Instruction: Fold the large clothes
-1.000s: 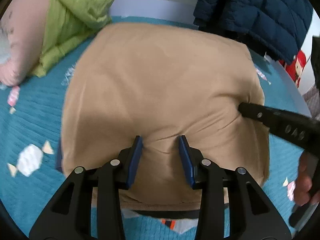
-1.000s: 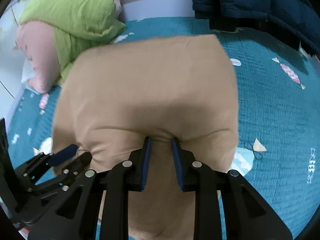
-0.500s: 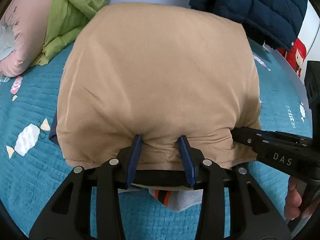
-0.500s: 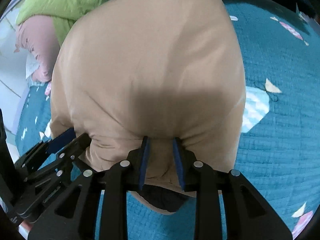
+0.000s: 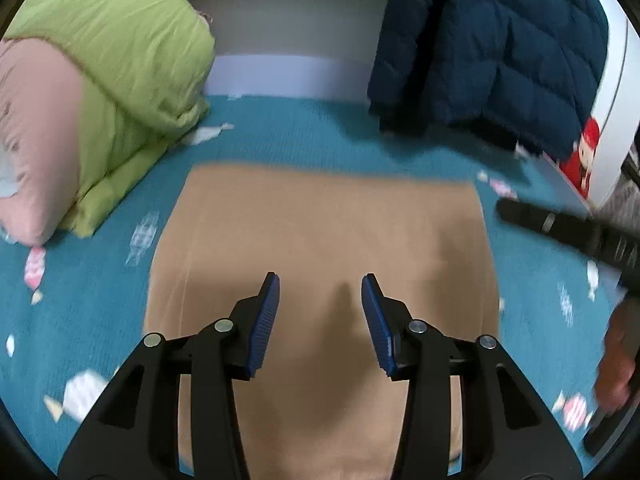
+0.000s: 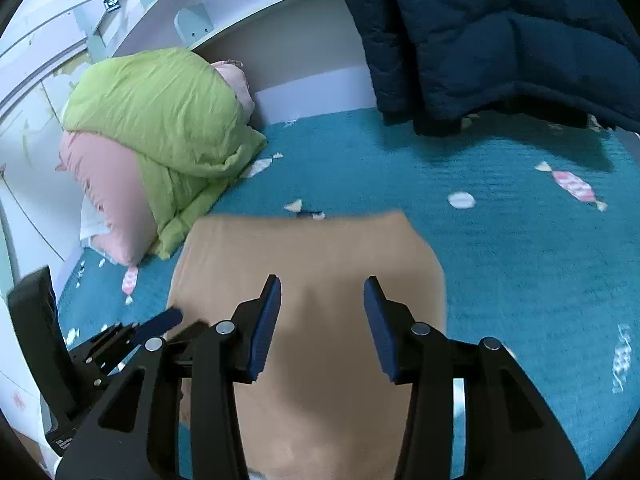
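Now both claws, left (image 5: 320,292) and right (image 6: 322,294), are opening above the tan garment (image 5: 320,232), pinching nothing

garment (image 5: 320,232): plain tan, no print
bedspread (image 6: 520,248): teal, scattered pink and white candy shapes
quilt (image 6: 160,112): lime green
pillow (image 6: 112,200): pale pink
jacket (image 6: 500,32): dark navy, quilted stitching
left gripper (image 5: 320,312): black frame, blue ribbed pads
right gripper (image 6: 322,312): black, blue pads
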